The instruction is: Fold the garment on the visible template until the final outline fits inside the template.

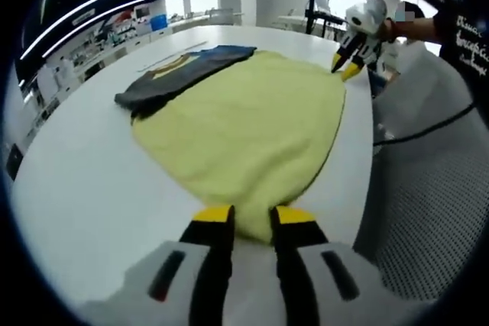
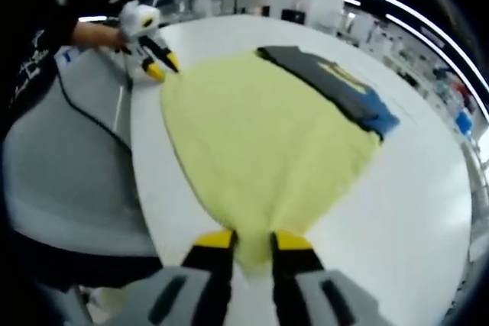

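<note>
Both tools on yellow garment corners.

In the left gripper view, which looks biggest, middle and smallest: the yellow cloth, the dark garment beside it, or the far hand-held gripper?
1. Pale yellow fleecy cloth, largest.
2. Dark grey and blue garment.
3. White and yellow hand-held gripper, smallest, though it is farthest from the camera, which shrinks it.
</note>
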### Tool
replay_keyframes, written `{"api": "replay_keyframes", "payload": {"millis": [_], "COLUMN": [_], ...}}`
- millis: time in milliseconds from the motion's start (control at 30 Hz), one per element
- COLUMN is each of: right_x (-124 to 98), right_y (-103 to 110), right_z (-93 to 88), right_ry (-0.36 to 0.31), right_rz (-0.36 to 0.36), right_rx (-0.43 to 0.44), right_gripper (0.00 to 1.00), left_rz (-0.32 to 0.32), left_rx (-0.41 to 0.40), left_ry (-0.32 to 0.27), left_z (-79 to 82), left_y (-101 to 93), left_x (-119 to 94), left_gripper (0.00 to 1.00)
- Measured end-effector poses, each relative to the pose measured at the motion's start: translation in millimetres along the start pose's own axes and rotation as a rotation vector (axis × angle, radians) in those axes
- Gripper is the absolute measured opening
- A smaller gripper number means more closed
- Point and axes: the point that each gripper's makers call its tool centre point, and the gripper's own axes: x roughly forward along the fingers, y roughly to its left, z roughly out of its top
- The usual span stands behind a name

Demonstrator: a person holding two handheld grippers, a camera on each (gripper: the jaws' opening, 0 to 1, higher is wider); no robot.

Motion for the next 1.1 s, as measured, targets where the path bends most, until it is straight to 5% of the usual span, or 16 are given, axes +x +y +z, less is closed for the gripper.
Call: {"api": "replay_keyframes", "payload": {"millis": [467, 1100], "right_x": [4.1, -21.6], "right_y": [-8.2, 16.0], "right_z": [2.8, 9.9], "right_ry": [-0.025, -0.142], "right_rz": [-0.020, -0.001], "right_rx": [0.064, 0.145], "right_gripper": [0.02, 0.00], "left_rz": [-0.020, 0.009], "left_rx": [0.004, 0.011], "left_ry": [0.011, 0.007], "left_z": [-1.2, 9.4], "left_y": [-2.1, -16.4], "left_x": [2.9, -20.9], "left_gripper": [0.01, 0.00]}}
